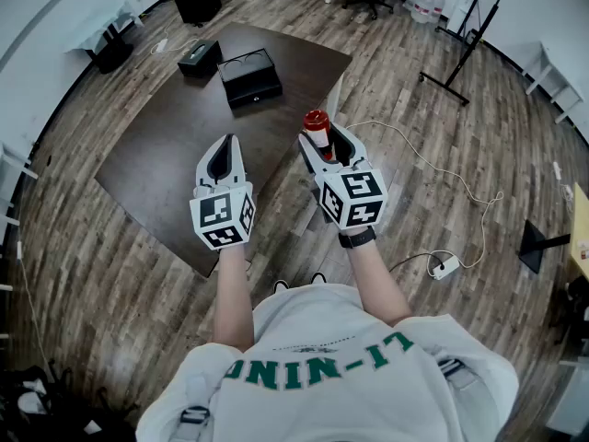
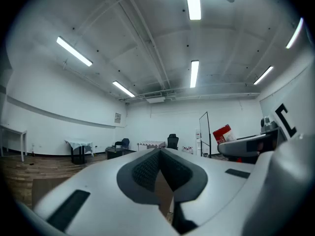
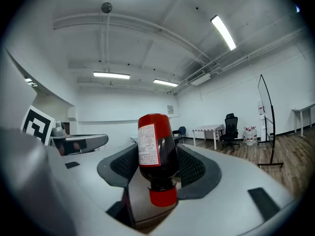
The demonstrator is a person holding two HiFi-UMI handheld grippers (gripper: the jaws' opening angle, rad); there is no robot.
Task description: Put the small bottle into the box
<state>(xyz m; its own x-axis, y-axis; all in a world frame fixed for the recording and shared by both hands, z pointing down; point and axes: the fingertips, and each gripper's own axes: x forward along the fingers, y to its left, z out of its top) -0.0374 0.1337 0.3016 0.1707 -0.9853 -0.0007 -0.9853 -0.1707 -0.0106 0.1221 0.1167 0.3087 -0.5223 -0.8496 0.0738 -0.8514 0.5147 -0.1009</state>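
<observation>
My right gripper (image 1: 325,144) is shut on a small dark bottle (image 1: 317,128) with a red cap and a red and white label, held up above the right edge of the dark table (image 1: 166,155). In the right gripper view the bottle (image 3: 157,146) sits between both ribbed pads, cap end toward the camera. The left gripper (image 1: 225,147) hovers beside it to the left, jaws shut with nothing between them; its pads meet in the left gripper view (image 2: 160,156). An open black box (image 1: 250,77) lies at the table's far end, well ahead of both grippers.
A second dark box (image 1: 198,58) lies left of the open one. A white cable with a power strip (image 1: 444,266) runs over the wooden floor on the right. A black stand (image 1: 460,58) rises at the far right. Office chairs and tables line the walls.
</observation>
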